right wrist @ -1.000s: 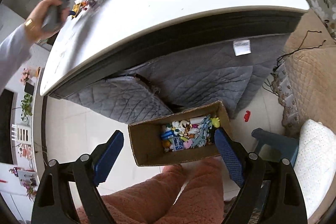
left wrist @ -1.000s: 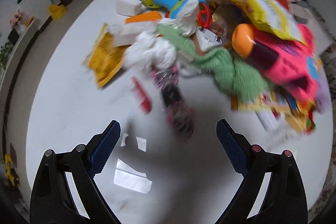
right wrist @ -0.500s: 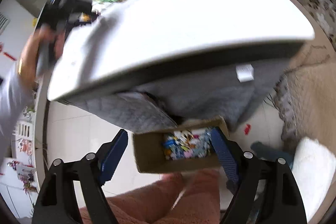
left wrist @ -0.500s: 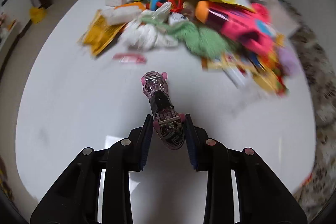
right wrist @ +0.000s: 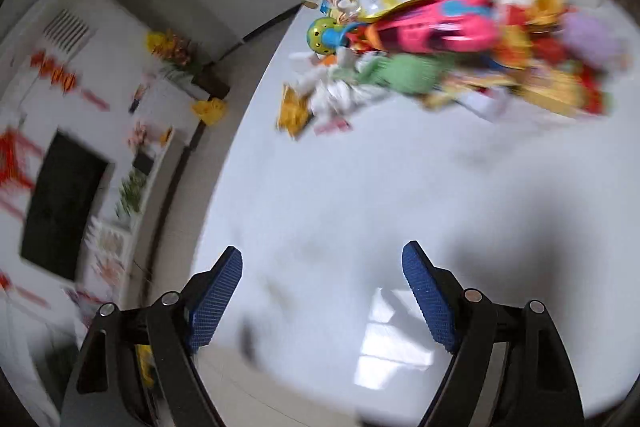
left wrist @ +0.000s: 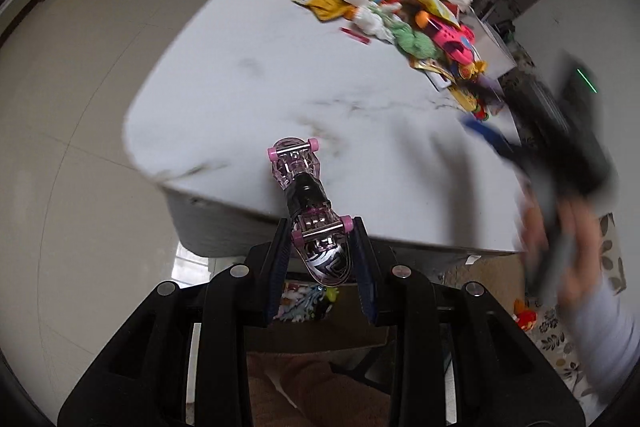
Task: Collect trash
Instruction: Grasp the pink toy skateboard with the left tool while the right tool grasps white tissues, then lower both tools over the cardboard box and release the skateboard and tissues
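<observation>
White desk is seen with a trash pile.
Toy skateboard is clamped by left claw; right claw is held apart.

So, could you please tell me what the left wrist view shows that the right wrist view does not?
Only the left wrist view shows the left gripper shut on a small toy skateboard, held beyond the table's near edge, with a box of small items partly visible below and the person's other hand blurred at the right. Only the right wrist view shows the right gripper, open and holding nothing, and a dark screen on the wall. Both show the white table and the colourful pile on it.
</observation>
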The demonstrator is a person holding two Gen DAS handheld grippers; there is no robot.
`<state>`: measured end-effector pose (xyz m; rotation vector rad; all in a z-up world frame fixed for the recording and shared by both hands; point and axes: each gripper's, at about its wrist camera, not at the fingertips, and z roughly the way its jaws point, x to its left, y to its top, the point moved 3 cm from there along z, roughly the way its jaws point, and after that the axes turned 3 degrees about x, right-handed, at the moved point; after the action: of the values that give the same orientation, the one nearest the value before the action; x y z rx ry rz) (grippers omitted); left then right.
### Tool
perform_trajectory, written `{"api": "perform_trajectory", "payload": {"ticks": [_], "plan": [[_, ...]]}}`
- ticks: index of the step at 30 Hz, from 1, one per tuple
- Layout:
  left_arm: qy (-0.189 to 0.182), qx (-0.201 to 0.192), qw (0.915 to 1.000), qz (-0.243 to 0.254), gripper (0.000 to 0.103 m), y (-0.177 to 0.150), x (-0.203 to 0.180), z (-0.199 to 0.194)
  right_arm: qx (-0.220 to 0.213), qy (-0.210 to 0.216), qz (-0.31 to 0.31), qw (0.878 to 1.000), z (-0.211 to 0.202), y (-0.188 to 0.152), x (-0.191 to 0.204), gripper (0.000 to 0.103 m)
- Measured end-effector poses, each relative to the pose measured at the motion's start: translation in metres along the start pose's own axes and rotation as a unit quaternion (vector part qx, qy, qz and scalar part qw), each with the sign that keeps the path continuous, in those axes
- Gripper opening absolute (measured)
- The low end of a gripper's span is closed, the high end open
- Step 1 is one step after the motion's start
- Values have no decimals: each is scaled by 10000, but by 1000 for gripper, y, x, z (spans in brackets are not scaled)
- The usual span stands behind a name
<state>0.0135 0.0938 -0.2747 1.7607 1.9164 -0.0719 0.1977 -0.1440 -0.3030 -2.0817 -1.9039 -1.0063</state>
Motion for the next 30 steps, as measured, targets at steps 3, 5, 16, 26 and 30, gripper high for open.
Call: {"api": "perform_trajectory", "payload": {"ticks": [3,5,16,26,30], "plan": [[-44,-130,9994,-303,30,-7,19,-10,113,396,1284,9909,65,57,-4,81],[-97,-164,9988,-460,30,-11,27,-13,30,390,1775,9833,91,81,-7,80],[-343,-107,9987,-374,30,-10,31,-16,-1,197,1867,9822,80,95,-4,33],[-612,142,9960,640,30,4,-32,-9,128,745,835,9936,-82,-39,-14,34],[-731,441,9905,1079,30,-14,-63,1,136,528,688,9961,-128,-102,-31,34]]}}
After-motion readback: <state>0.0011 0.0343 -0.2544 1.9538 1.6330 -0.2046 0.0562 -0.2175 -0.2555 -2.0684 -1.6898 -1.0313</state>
